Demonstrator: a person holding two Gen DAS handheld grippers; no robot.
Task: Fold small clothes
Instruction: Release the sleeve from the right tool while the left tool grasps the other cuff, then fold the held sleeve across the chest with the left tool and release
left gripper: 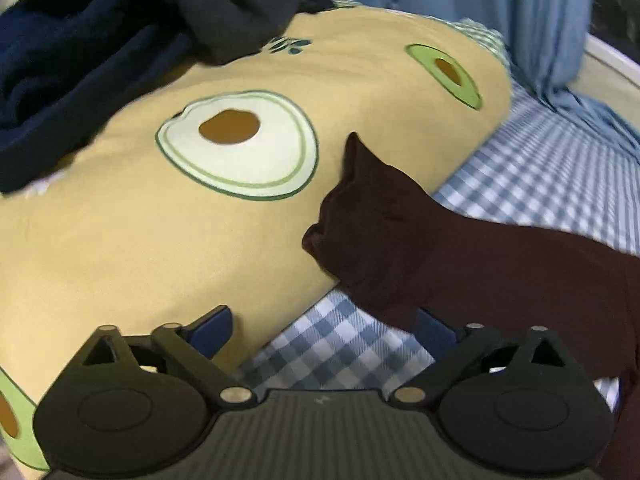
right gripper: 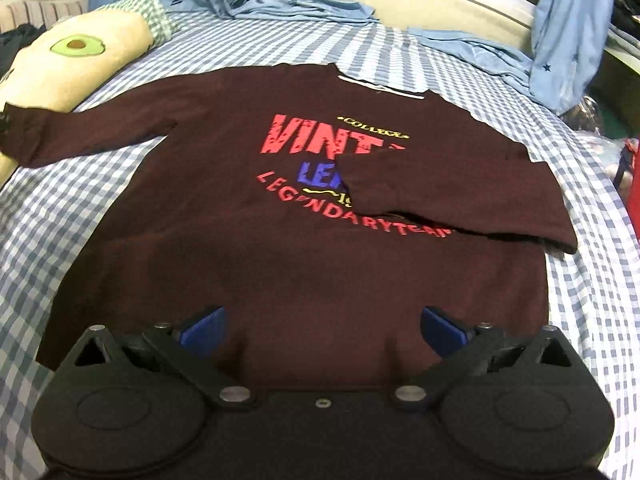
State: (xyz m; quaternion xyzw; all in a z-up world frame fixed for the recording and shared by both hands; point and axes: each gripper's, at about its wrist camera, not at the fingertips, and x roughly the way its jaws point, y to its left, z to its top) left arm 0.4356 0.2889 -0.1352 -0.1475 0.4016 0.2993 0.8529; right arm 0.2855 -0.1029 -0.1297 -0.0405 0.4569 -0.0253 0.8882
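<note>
Maroon sweatshirt [left gripper: 460,256], left wrist view: one sleeve runs in from the right, and its cuff end rests against the side of the yellow avocado-print pillow [left gripper: 200,220]. The rest of that sleeve lies on the blue-and-white checked bedsheet [left gripper: 540,168]. My left gripper [left gripper: 324,334] is released, blue pads spread wide with nothing between them; it hovers over the pillow's edge and the sheet, with the right pad close to the sleeve. Whether it touches, I cannot tell. A heap of dark navy clothes [left gripper: 80,64] sits on the far left part of the pillow. Light blue fabric [left gripper: 540,20] hangs behind.

Right wrist view: the sweatshirt [right gripper: 280,260] lies flat on the checked sheet [right gripper: 60,200], front up, red and blue lettering showing. The sleeve on the picture's right is folded inward across the chest, covering part of the print. The other sleeve stretches out left, its cuff reaching the pillow [right gripper: 80,64]. My right gripper [right gripper: 322,330] is released as well, pads apart, empty, above the hem end of the garment. Light blue cloth [right gripper: 480,48] lies beyond the collar.
</note>
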